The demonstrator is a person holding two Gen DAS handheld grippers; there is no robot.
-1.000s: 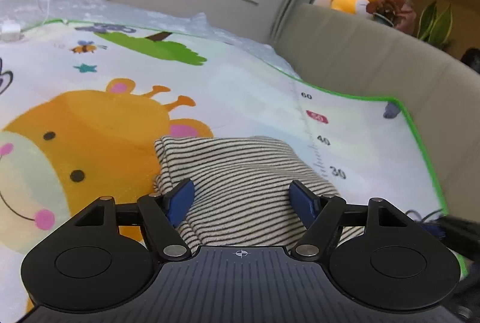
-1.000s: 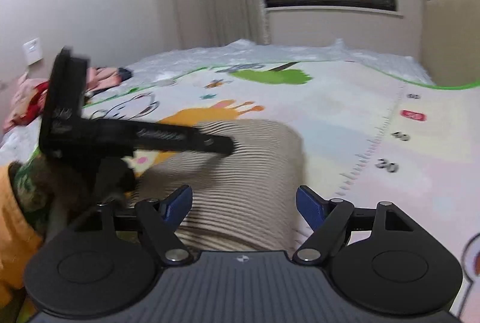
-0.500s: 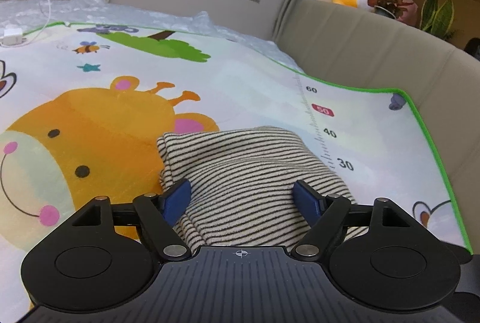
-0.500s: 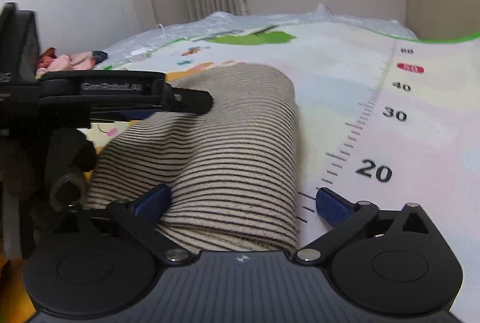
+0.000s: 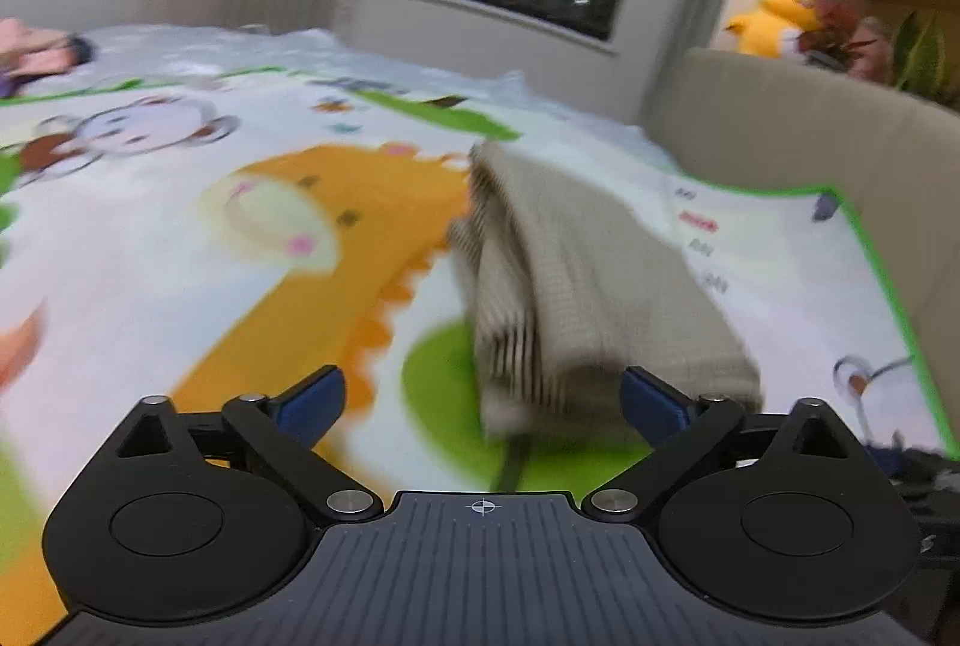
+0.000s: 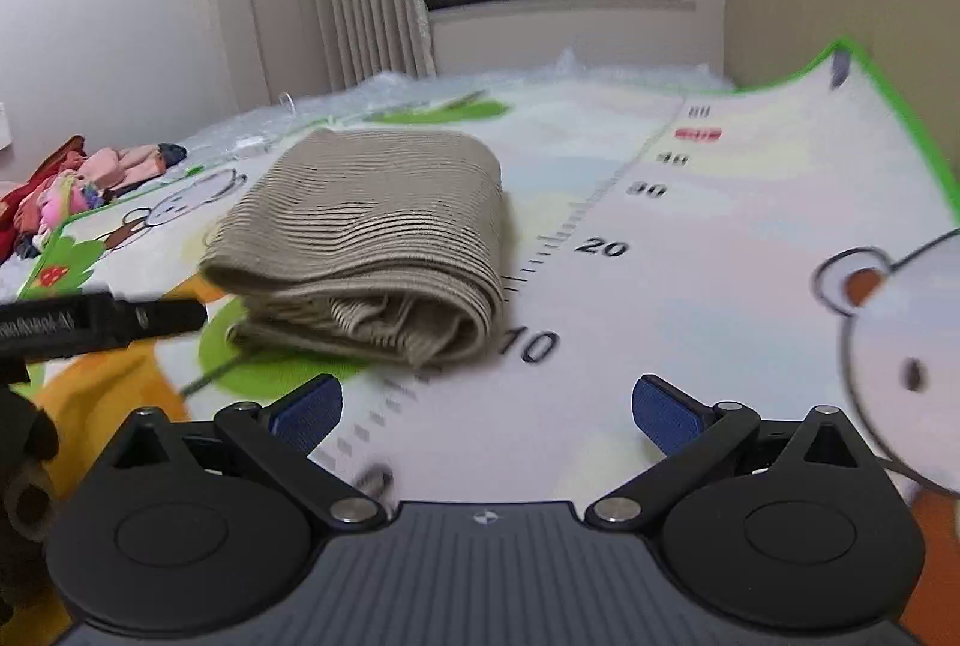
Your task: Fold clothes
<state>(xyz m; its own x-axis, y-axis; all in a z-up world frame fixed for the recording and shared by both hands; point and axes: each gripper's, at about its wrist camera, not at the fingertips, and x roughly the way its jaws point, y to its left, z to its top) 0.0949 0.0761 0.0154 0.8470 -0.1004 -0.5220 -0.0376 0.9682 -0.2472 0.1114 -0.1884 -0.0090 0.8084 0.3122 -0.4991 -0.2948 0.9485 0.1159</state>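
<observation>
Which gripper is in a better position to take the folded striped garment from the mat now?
Left, probably. The folded striped garment lies almost between the left gripper fingers, whose jaws are opening. The right gripper, open, faces bare play mat; the garment sits farther left.

A folded striped garment (image 6: 372, 238) lies on the cartoon play mat (image 6: 720, 238), its rolled edge just left of the printed ruler marks. The right claw (image 6: 486, 406) hangs wide apart in front of it, nothing between its blue pads. The left claw's black finger (image 6: 102, 325) pokes in beside the garment. Dolls (image 6: 78, 184) lie at the far left.
</observation>
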